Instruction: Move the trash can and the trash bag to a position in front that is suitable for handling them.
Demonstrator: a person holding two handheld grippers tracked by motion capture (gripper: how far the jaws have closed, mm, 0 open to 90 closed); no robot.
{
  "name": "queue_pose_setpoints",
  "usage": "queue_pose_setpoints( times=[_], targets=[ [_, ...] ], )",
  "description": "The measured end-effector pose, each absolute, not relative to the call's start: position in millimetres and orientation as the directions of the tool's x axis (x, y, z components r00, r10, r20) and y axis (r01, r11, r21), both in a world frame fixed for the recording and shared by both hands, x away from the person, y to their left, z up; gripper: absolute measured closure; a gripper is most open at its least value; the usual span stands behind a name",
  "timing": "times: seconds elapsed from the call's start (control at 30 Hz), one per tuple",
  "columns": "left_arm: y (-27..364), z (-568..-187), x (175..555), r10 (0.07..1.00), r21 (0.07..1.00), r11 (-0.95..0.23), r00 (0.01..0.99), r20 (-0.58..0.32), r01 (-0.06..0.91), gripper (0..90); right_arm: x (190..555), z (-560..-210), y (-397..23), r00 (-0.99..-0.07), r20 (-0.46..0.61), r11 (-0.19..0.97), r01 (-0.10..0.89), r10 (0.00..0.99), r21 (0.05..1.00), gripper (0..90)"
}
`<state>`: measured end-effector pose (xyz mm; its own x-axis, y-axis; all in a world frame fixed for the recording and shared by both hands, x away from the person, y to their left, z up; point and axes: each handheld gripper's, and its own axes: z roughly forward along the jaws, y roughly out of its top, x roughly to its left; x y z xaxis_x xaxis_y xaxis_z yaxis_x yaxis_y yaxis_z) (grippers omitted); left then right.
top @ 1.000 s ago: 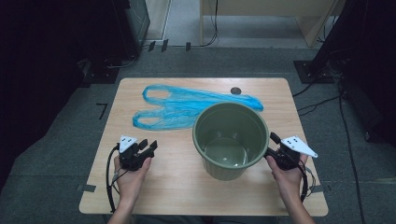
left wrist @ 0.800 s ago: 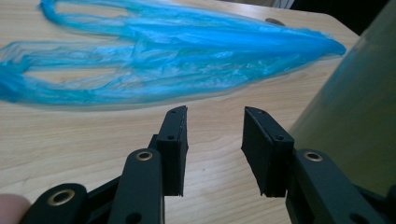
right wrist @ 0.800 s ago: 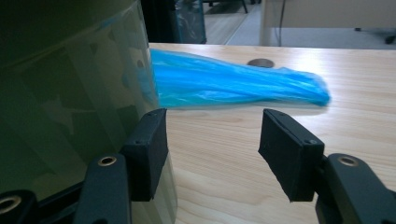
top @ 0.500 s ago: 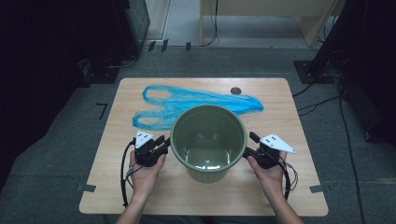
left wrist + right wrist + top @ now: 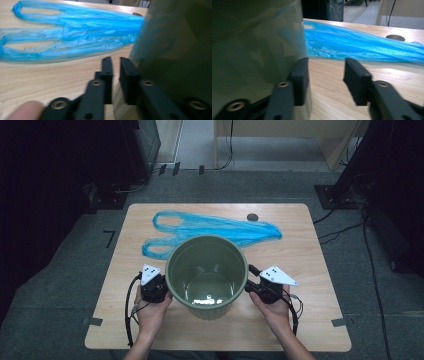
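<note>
Green bin (image 5: 206, 276) upright near front edge of desk (image 5: 320, 320), between both grippers; left gripper (image 5: 161, 289) against its left wall, jaws just closing, nearly together, nothing pinched; right gripper (image 5: 248, 279) at its right wall, jaws closing, spread, one inside the rim; blue bag (image 5: 220, 230) flat toward back edge.
</note>
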<state>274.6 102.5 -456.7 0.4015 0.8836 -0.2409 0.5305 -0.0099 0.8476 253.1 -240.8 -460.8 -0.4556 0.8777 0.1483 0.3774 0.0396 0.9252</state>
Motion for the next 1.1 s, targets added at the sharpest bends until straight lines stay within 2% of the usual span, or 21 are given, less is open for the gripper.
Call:
queue_pose_setpoints(
  times=[0.03, 0.1, 0.13, 0.2, 0.23, 0.3, 0.33, 0.43, 0.53, 0.73, 0.87, 0.9, 1.0, 1.1],
  targets=[
    [110.9, -459.9, 277.3, 0.899, 0.846, 0.003, 0.370, -0.237, 0.534, 66.9, 256.1, -460.1, -243.1, -0.446, 0.124, 0.051, 0.360, 0.886, 0.932, 47.1],
    [115.3, -461.9, 278.5, 0.913, 0.845, -0.005, 0.347, -0.215, 0.535, 57.0, 259.1, -459.5, -245.7, -0.424, 0.121, 0.044, 0.358, 0.897, 0.933, 46.0],
    [119.8, -464.6, 280.4, 0.922, 0.838, -0.001, 0.325, -0.210, 0.546, 50.0, 269.3, -459.3, -253.7, -0.377, 0.135, 0.016, 0.372, 0.916, 0.928, 41.9],
    [134.7, -475.3, 286.6, 0.948, 0.811, 0.002, 0.256, -0.187, 0.585, 40.5, 283.9, -460.7, -262.0, -0.336, 0.136, 0.008, 0.395, 0.932, 0.919, 36.9],
    [134.7, -475.3, 286.6, 0.948, 0.811, 0.002, 0.256, -0.187, 0.585, 35.1, 291.9, -461.9, -265.7, -0.319, 0.132, 0.009, 0.405, 0.938, 0.914, 32.9],
    [144.7, -483.6, 290.4, 0.959, 0.790, 0.008, 0.218, -0.179, 0.613, 28.1, 307.3, -464.2, -272.7, -0.302, 0.132, 0.005, 0.414, 0.944, 0.910, 23.2],
    [152.5, -490.5, 294.5, 0.968, 0.764, 0.036, 0.168, -0.186, 0.644, 23.9, 314.6, -464.9, -275.1, -0.275, 0.124, 0.006, 0.428, 0.953, 0.904, 16.7],
    [156.6, -495.6, 298.5, 0.972, 0.744, 0.044, 0.143, -0.186, 0.667, 18.4, 329.2, -465.4, -279.5, -0.229, 0.127, -0.011, 0.449, 0.965, 0.893, 15.5],
    [158.0, -501.8, 303.5, 0.981, 0.720, 0.028, 0.118, -0.152, 0.694, 18.0, 359.7, -467.5, -282.1, -0.163, 0.103, -0.010, 0.489, 0.981, 0.872, 14.4],
    [161.2, -507.6, 305.2, 0.986, 0.701, 0.011, 0.111, -0.128, 0.713, 17.4, 392.5, -474.7, -278.8, -0.108, 0.072, -0.006, 0.518, 0.992, 0.855, 16.7],
    [161.5, -510.7, 304.1, 0.988, 0.707, -0.010, 0.118, -0.103, 0.707, 17.4, 416.6, -487.6, -277.4, -0.076, 0.054, -0.002, 0.565, 0.996, 0.825, 14.5],
    [160.9, -510.9, 303.9, 0.988, 0.707, -0.022, 0.122, -0.091, 0.707, 17.3, 428.0, -494.5, -275.8, -0.044, 0.024, 0.007, 0.596, 0.999, 0.803, 15.2],
    [152.3, -515.1, 302.9, 0.992, 0.716, -0.091, 0.127, 0.003, 0.692, 17.3, 440.2, -500.5, -274.6, -0.024, -0.002, 0.016, 0.598, 1.000, 0.801, 16.4],
    [151.4, -516.4, 301.5, 0.991, 0.726, -0.091, 0.131, 0.001, 0.682, 16.9, 447.2, -502.4, -274.3, -0.021, 0.009, 0.005, 0.588, 1.000, 0.809, 17.1]
  ],
)
